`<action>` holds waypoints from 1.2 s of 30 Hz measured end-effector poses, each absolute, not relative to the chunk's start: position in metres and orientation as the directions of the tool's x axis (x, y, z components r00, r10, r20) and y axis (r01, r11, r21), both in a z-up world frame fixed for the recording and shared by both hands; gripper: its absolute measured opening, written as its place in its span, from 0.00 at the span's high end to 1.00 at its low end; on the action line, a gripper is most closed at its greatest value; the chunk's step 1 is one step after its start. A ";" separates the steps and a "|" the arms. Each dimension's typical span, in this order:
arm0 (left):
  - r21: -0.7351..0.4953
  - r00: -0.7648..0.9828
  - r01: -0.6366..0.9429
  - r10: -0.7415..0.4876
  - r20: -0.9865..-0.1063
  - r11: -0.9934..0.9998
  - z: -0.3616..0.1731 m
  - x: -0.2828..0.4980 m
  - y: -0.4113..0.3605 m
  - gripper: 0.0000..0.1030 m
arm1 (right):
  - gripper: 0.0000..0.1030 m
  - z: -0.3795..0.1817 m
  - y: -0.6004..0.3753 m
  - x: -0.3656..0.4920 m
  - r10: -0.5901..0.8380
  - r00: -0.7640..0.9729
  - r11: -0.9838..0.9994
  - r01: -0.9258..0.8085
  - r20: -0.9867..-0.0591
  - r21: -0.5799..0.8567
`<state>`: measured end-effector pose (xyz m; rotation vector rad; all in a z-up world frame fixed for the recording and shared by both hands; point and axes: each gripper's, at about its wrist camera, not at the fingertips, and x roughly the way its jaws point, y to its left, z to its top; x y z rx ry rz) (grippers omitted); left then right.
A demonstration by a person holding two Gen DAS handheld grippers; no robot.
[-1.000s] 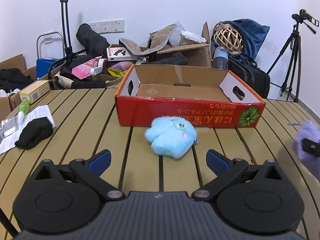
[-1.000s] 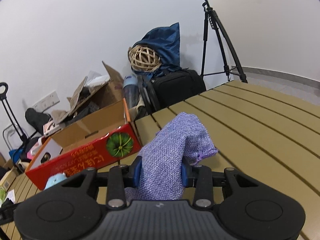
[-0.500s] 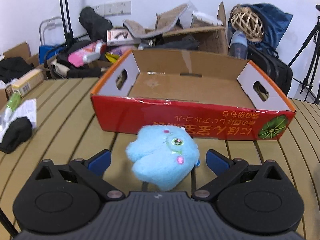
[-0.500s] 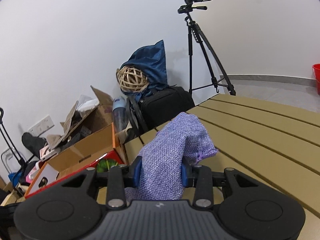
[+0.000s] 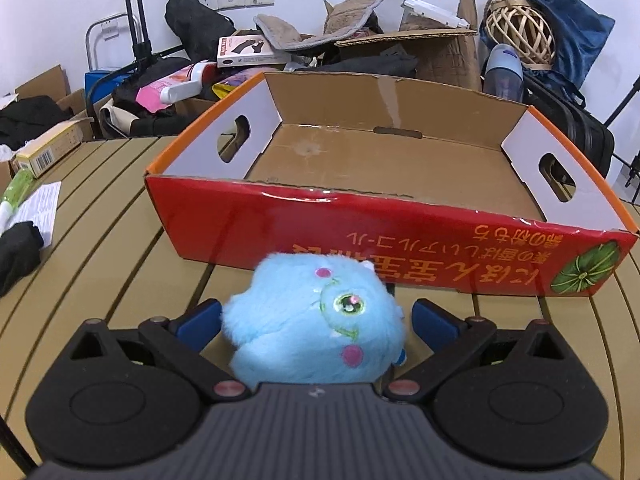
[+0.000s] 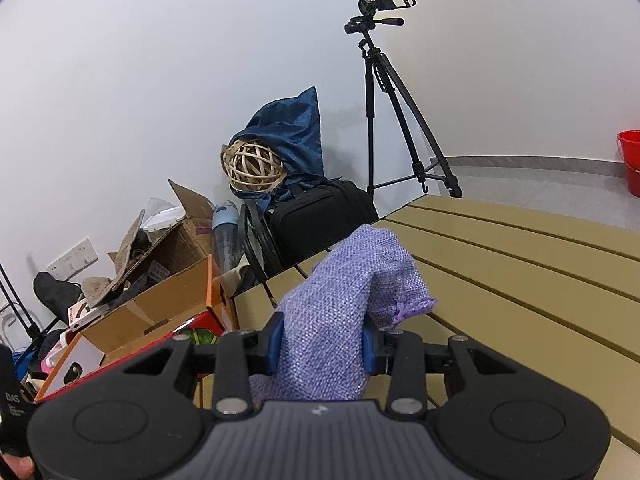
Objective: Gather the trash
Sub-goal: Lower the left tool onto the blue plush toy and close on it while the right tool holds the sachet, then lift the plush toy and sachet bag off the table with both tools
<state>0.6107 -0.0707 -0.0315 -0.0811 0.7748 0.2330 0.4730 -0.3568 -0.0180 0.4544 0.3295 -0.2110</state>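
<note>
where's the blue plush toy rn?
Left wrist view: the blue plush toy lies on the slatted table, between the left gripper's open jaws, just before the red cardboard tray.

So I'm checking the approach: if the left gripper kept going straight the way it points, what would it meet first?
The blue plush toy: it already sits between the open fingers of the left gripper. Right behind it stands the red box, though the gap between the two is hard to judge.

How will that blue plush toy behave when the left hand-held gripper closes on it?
The blue plush toy looks fluffy and stuffed, so it will probably squash between the pads rather than resist. It seems light for its bulk and unlikely to slip. Its rounded body could still nudge toward the red box if only one pad of the open left hand-held gripper touches first.
</note>
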 end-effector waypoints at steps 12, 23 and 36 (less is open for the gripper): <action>0.067 0.707 -0.220 0.207 -0.676 0.973 -0.036 0.607 -0.075 0.23 | 0.65 -0.020 -0.349 0.475 -0.113 0.927 0.886 0.257 -0.359 0.385; 0.095 0.746 -0.182 0.200 -0.635 0.979 -0.024 0.576 -0.073 0.24 | 0.65 -0.015 -0.340 0.470 -0.101 0.930 0.903 0.235 -0.353 0.359; 0.090 0.779 -0.119 0.150 -0.609 0.989 0.002 0.507 -0.062 0.24 | 0.65 -0.004 -0.326 0.437 -0.085 0.939 0.919 0.204 -0.334 0.339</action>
